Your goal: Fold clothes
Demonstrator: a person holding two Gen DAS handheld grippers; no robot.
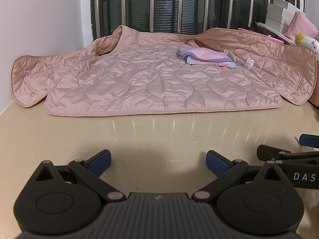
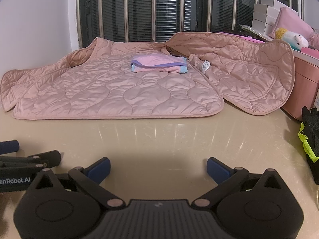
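A pink quilted jacket (image 1: 159,79) lies spread open on the beige table (image 1: 139,135), its front flaps thrown out to the left and right. On its lining rests a small folded pink and purple garment (image 1: 205,56). In the right wrist view the jacket (image 2: 119,91) and the folded garment (image 2: 157,62) lie the same way. My left gripper (image 1: 158,162) hovers over bare table in front of the jacket's hem, open and holding nothing. My right gripper (image 2: 158,168) stands beside it, also open and holding nothing; part of it shows at the left wrist view's right edge.
A barred window (image 1: 169,6) and a white wall (image 1: 39,20) close off the back. At the right stand a pink box (image 2: 301,87), white boxes (image 2: 265,16), a plush toy (image 2: 293,37) and a black and yellow glove (image 2: 311,139).
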